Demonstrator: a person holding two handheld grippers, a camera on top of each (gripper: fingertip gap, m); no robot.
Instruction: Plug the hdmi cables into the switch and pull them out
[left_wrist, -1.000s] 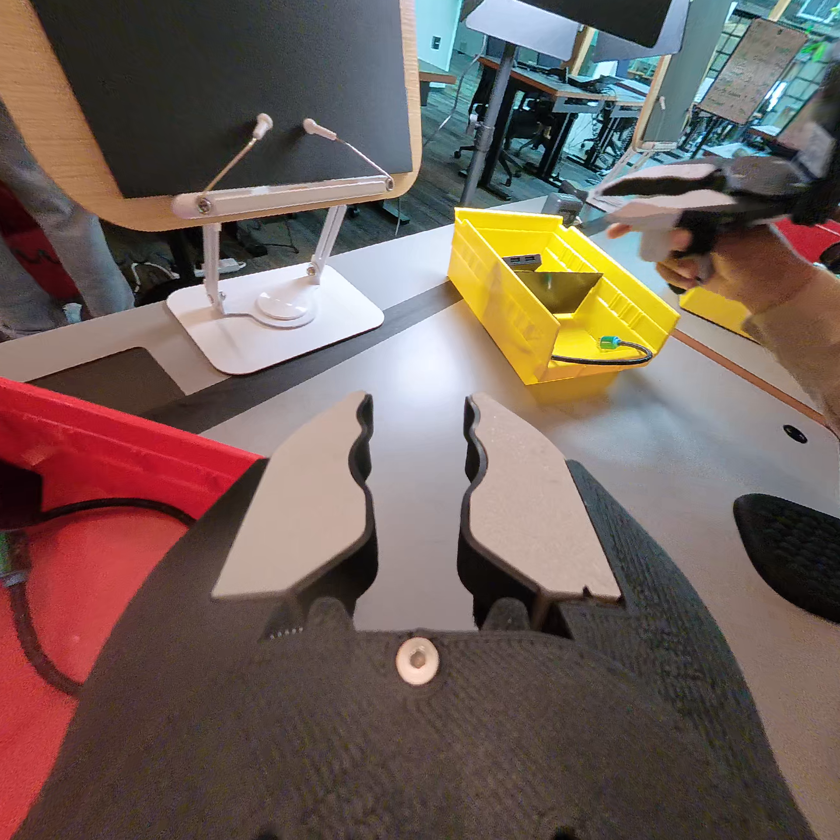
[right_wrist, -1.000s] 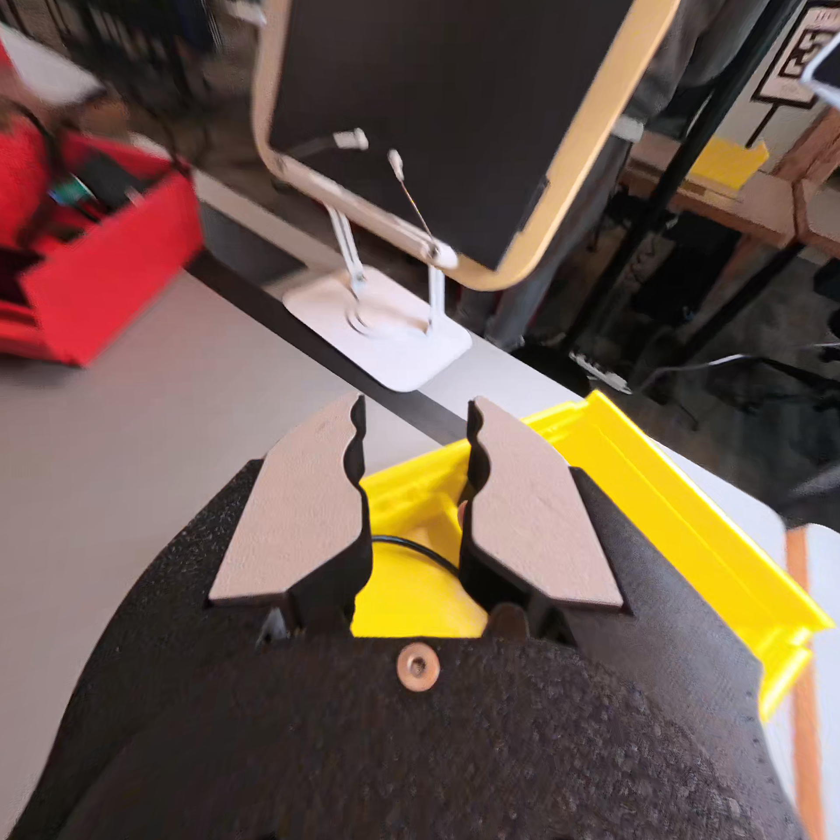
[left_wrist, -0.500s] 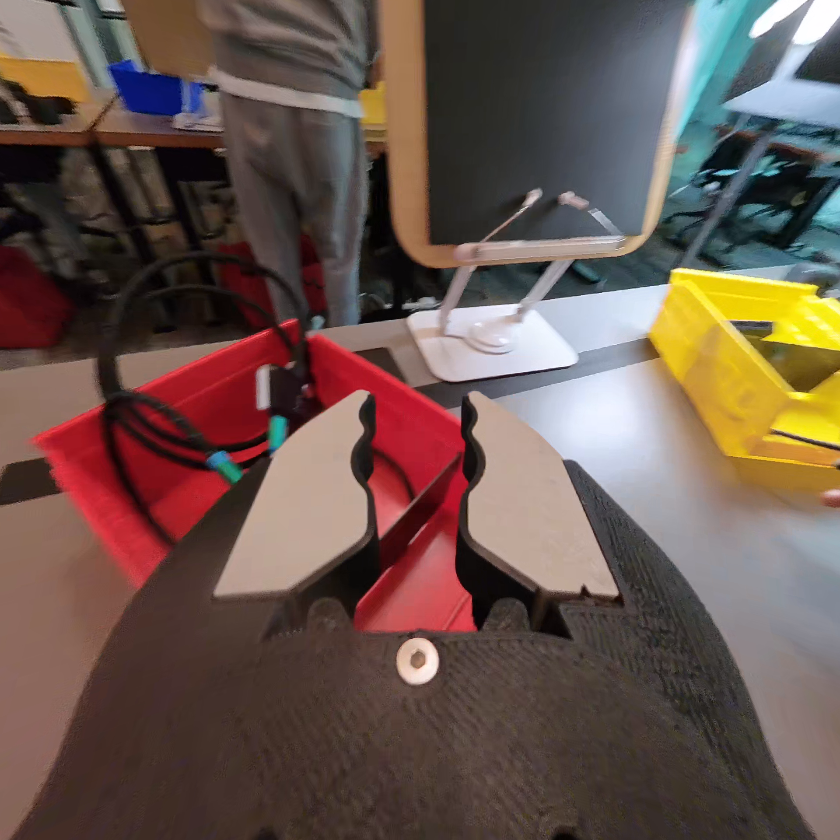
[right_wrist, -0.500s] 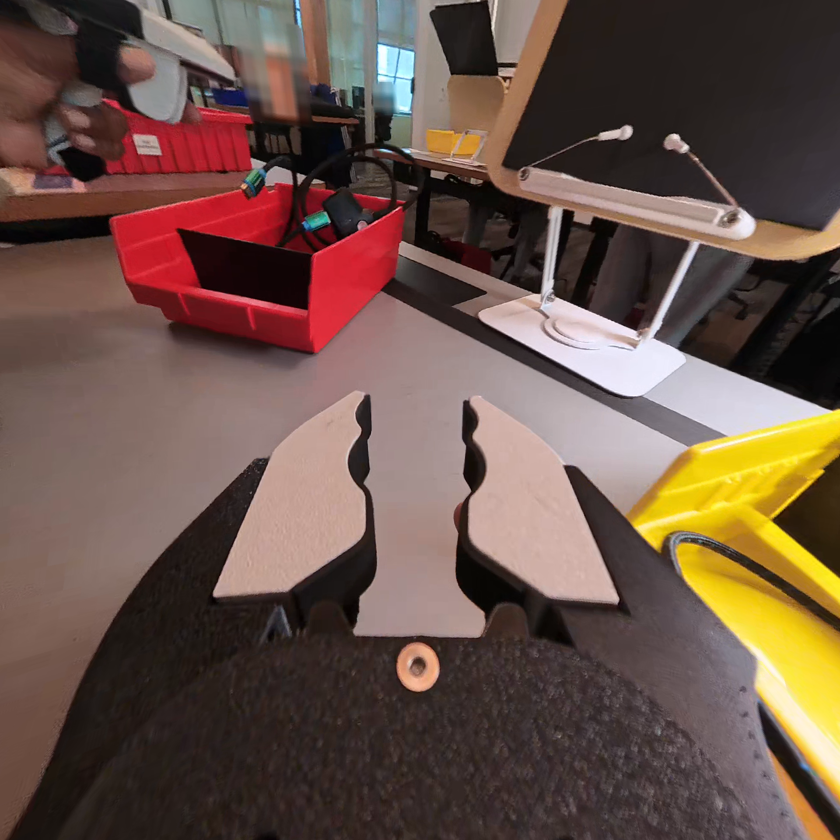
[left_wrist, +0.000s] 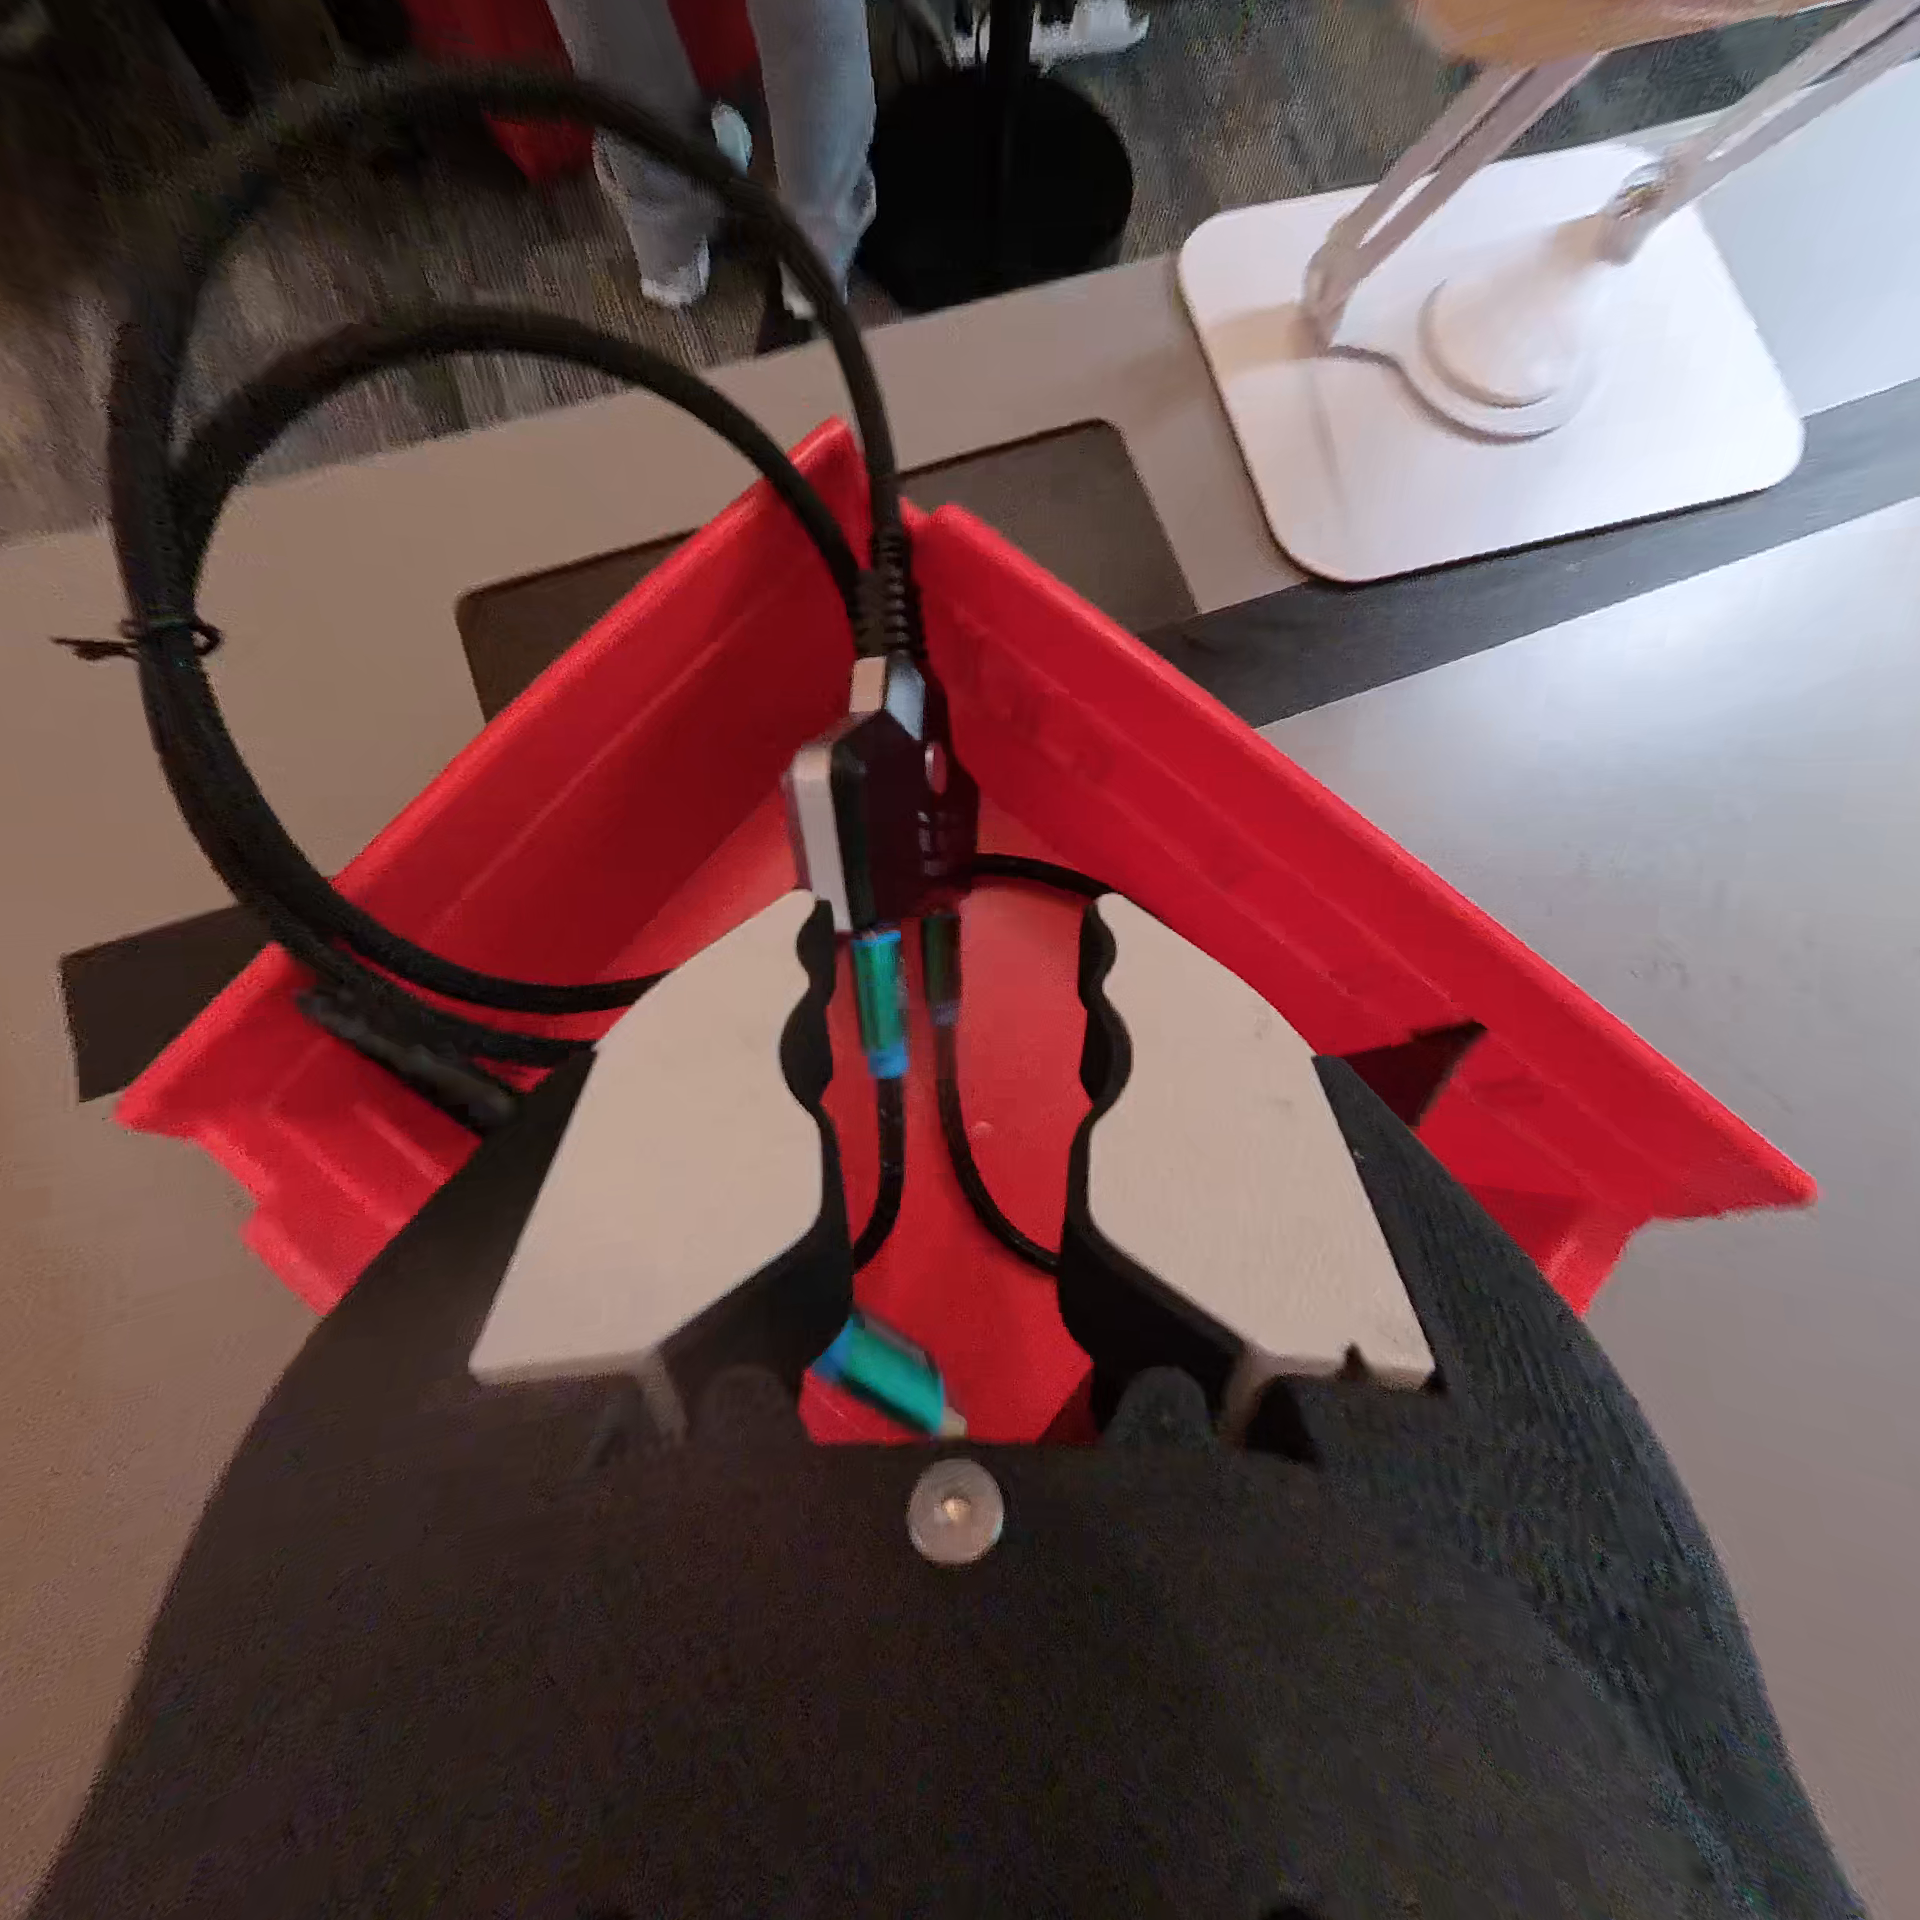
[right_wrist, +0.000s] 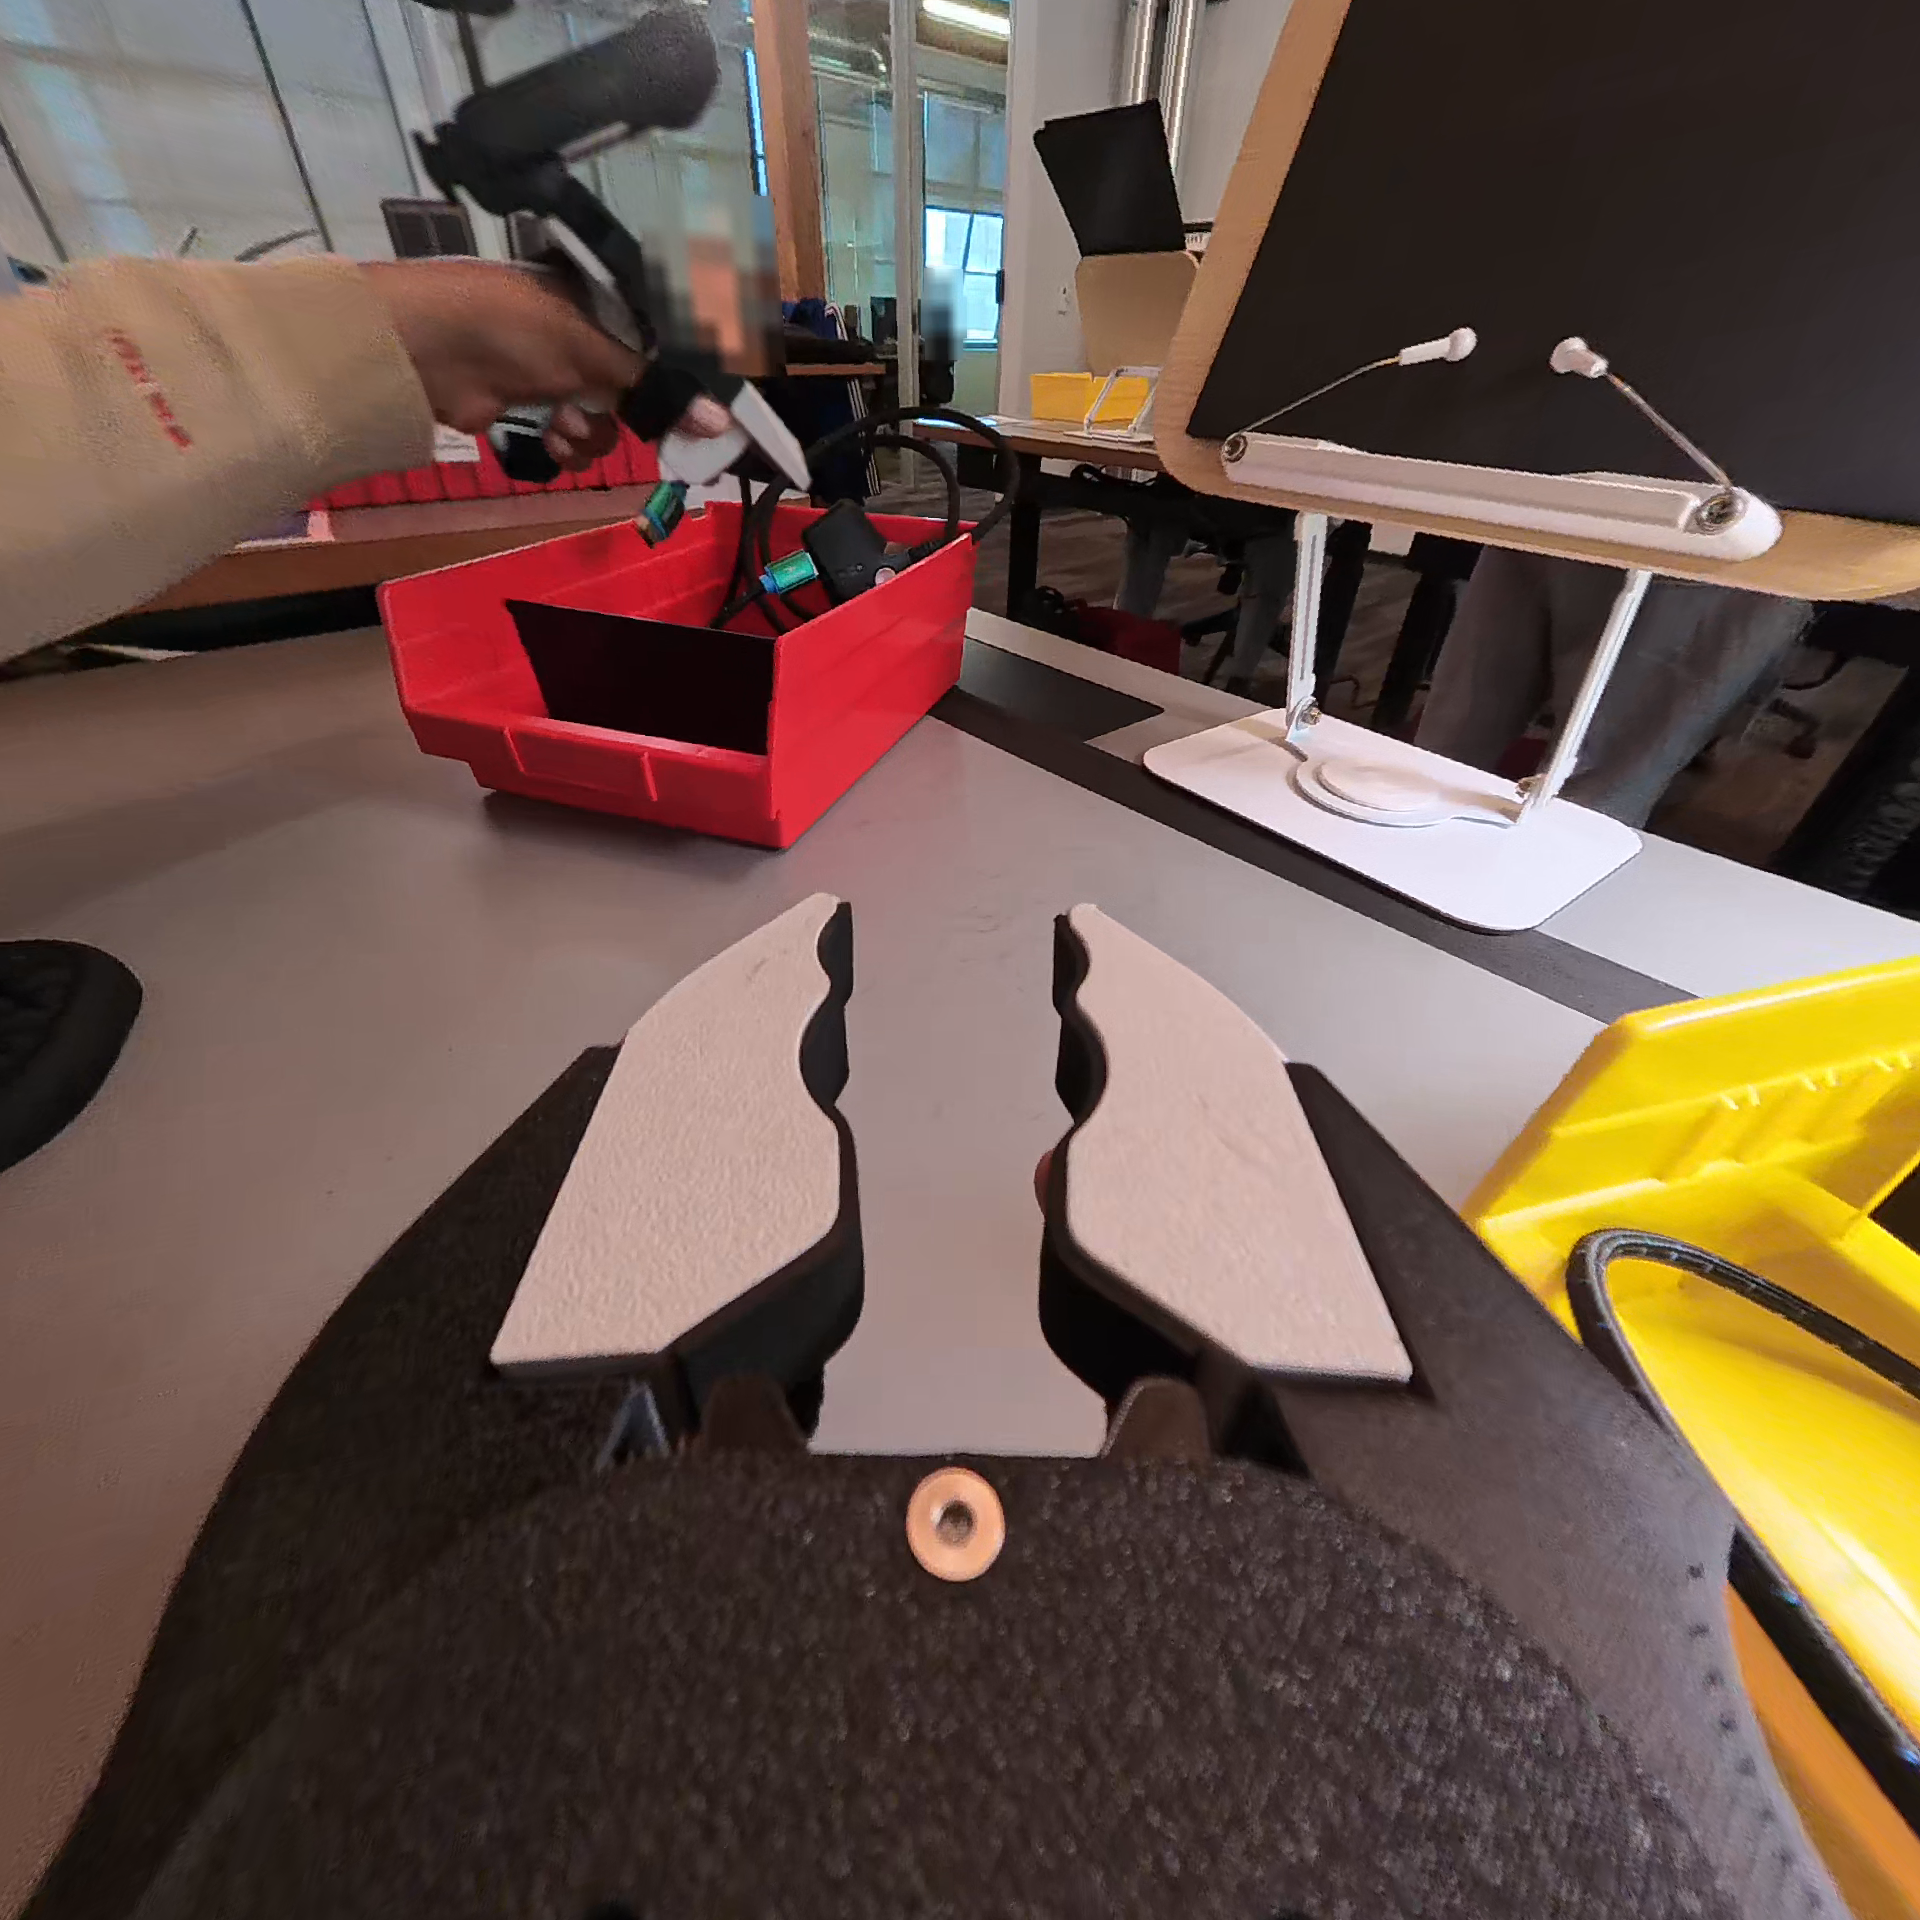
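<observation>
**Left gripper lines up over the red bin**

Grey tabletop (right_wrist: 312, 987) carries a red bin (left_wrist: 1195, 790) holding the switch (left_wrist: 883, 821) with black HDMI cables (left_wrist: 208, 831) looped around it. The left gripper (left_wrist: 951, 935) hovers above with jaws spread, straddling a teal-tipped plug (left_wrist: 880, 997); best to descend squarely and pinch the plug body, not the cord. The right gripper (right_wrist: 951, 935) hangs idle, jaws apart and holding nothing, beside a yellow bin (right_wrist: 1714, 1122) with one cable inside.

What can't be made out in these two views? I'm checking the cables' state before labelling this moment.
- Left wrist view: whether the plugs seat in the switch is blurred; the red bin floor is hidden behind the left gripper.
- Right wrist view: the yellow bin and its cable are cut off by the frame edge and hidden behind the right gripper.
</observation>
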